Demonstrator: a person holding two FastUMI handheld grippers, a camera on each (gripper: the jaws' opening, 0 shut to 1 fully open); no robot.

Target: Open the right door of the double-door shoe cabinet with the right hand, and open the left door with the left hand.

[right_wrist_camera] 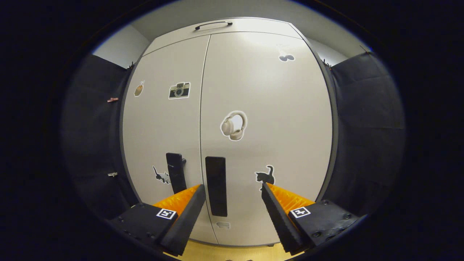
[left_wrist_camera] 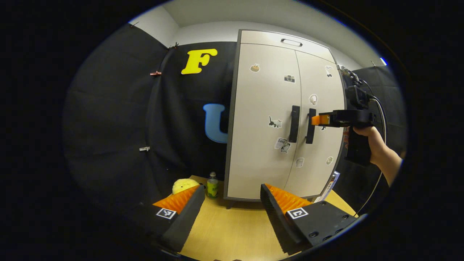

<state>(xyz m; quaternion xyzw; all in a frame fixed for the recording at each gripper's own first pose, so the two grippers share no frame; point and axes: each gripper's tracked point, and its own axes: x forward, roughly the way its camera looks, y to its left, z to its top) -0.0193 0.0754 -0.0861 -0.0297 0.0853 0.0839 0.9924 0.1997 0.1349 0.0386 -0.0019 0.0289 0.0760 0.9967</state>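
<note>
The pale shoe cabinet [left_wrist_camera: 268, 108] stands on the table with both doors closed. Its two dark vertical handles sit side by side: the left door handle [left_wrist_camera: 294, 124] and the right door handle [left_wrist_camera: 310, 125]. My left gripper [left_wrist_camera: 232, 188] is open, low and well back from the cabinet. My right gripper [left_wrist_camera: 316, 120], held by a hand [left_wrist_camera: 373, 145], has its tips at the right handle. In the right gripper view, the right gripper [right_wrist_camera: 232, 186] is open, and the right door handle [right_wrist_camera: 216, 185] stands between its fingers. The left door handle [right_wrist_camera: 175, 177] is just left of them.
A yellow plush toy [left_wrist_camera: 185, 185] and a small green bottle [left_wrist_camera: 212, 185] sit on the wooden table [left_wrist_camera: 232, 224] left of the cabinet. A flat box [left_wrist_camera: 329, 186] leans by its right side. A top drawer handle [left_wrist_camera: 291, 42] is above the doors.
</note>
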